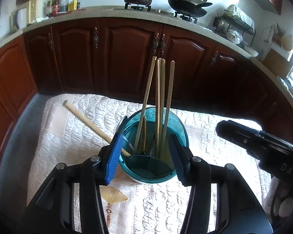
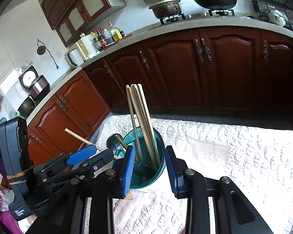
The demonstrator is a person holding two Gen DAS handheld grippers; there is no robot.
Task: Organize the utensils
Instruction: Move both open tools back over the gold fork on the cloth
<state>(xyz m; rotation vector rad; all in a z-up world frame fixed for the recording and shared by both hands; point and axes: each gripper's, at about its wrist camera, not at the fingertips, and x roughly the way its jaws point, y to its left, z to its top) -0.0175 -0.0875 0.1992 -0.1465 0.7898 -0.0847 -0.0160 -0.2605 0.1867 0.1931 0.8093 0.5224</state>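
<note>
Chopsticks [image 1: 159,101] stand upright in the teal cup [image 1: 177,124]; left gripper [image 1: 144,156] and right gripper [image 2: 150,167] both spread, holding nothing, flanking it.

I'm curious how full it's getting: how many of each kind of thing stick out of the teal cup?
Chopsticks: 4
Long wooden handle: 1
Short brown handle: 1
Total: 6
</note>
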